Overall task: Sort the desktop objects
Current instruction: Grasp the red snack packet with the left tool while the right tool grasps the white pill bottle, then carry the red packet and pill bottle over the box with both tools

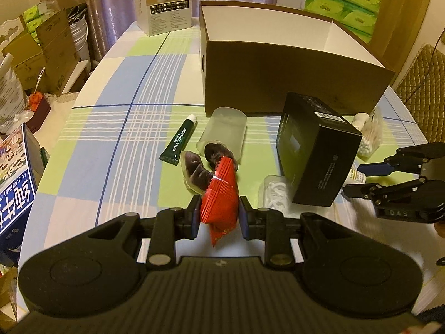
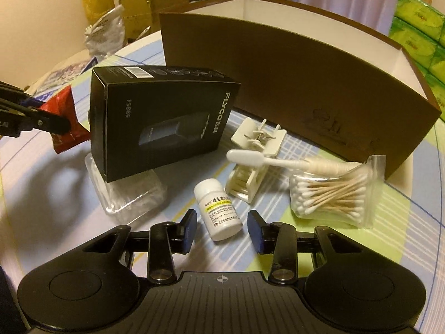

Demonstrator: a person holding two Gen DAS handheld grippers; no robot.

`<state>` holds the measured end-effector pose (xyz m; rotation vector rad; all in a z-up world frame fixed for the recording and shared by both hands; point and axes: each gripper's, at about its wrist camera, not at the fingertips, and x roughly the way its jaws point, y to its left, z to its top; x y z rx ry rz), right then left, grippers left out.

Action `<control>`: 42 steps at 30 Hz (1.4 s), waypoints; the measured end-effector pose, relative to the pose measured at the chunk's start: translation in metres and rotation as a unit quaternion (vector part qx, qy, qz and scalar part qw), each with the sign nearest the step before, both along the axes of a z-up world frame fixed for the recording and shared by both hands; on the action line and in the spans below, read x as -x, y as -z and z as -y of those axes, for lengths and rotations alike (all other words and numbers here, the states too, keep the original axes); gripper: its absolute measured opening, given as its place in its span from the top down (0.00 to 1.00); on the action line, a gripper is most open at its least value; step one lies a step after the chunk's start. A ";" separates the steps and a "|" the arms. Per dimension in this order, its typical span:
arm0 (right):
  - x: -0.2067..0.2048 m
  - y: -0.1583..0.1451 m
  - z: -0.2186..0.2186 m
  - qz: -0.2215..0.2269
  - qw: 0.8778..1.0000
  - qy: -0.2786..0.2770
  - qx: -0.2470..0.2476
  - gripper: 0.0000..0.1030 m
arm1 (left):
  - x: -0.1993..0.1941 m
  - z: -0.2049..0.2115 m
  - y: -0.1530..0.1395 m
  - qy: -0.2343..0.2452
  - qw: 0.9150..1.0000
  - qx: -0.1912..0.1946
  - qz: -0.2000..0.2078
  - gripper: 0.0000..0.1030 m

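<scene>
Checked tablecloth (image 1: 116, 117) covers an oval table in a box-cluttered, curtained room; left gripper (image 1: 219, 211) clamps a red packet (image 1: 221, 194), right gripper (image 2: 222, 226) spread wide around a white bottle (image 2: 219, 208)

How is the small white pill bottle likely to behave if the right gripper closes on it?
The pill bottle lies on its side between the open right gripper, so a nudge may roll it. Its smooth plastic looks rigid but possibly slippery. It's probably light.
</scene>
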<state>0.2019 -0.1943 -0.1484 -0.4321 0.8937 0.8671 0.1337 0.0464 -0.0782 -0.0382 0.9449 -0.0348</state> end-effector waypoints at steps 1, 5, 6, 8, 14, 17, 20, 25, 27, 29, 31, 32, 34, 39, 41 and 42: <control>-0.002 0.001 -0.001 0.001 1.000 0.000 0.003 0.65 | 0.000 0.000 0.000 -0.001 1.000 0.000 0.000 0.78; -0.004 0.003 -0.006 0.001 1.000 -0.001 0.009 0.71 | -0.001 0.000 0.000 -0.003 1.000 0.000 -0.001 0.78; -0.003 0.004 -0.006 0.000 1.000 -0.002 0.009 0.72 | -0.001 0.000 -0.001 -0.003 1.000 0.000 0.000 0.78; -0.001 0.003 -0.006 -0.001 1.000 -0.004 0.008 0.74 | -0.001 0.000 -0.001 -0.003 1.000 0.000 0.000 0.78; 0.001 -0.005 0.000 -0.020 1.000 0.014 0.002 0.77 | -0.004 -0.002 -0.002 0.000 1.000 -0.001 0.000 0.78; 0.002 -0.014 0.007 -0.027 0.999 0.030 -0.003 0.77 | -0.005 -0.002 -0.005 0.002 1.000 0.000 0.003 0.78; 0.003 -0.023 0.012 -0.033 0.998 0.047 -0.011 0.77 | -0.006 -0.002 -0.008 0.006 1.000 0.000 0.005 0.78; 0.004 -0.043 0.021 -0.034 0.996 0.079 -0.034 0.77 | -0.012 -0.002 -0.020 0.016 1.000 0.003 0.015 0.78; 0.003 -0.053 0.025 -0.027 0.995 0.087 -0.043 0.77 | -0.016 -0.001 -0.027 0.021 1.000 0.004 0.023 0.78; 0.002 -0.064 0.028 -0.020 0.994 0.096 -0.052 0.77 | -0.021 0.000 -0.034 0.024 0.999 0.009 0.031 0.78; -0.002 -0.075 0.030 -0.016 0.992 0.104 -0.064 0.77 | -0.028 0.001 -0.042 0.028 0.999 0.015 0.039 0.78; -0.004 -0.079 0.031 -0.014 0.992 0.108 -0.070 0.77 | -0.032 0.002 -0.046 0.032 0.998 0.016 0.043 0.78; -0.007 -0.089 0.033 -0.011 0.990 0.115 -0.082 0.77 | -0.040 0.005 -0.054 0.041 0.998 0.015 0.053 0.78; -0.018 -0.114 0.033 0.011 0.987 0.114 -0.113 0.77 | -0.064 0.013 -0.071 0.060 0.995 0.020 0.072 0.78; -0.022 -0.125 0.033 0.022 0.986 0.110 -0.122 0.77 | -0.075 0.017 -0.077 0.068 0.994 0.024 0.078 0.78; -0.025 -0.129 0.032 0.025 0.986 0.109 -0.128 0.77 | -0.080 0.019 -0.079 0.072 0.994 0.025 0.081 0.78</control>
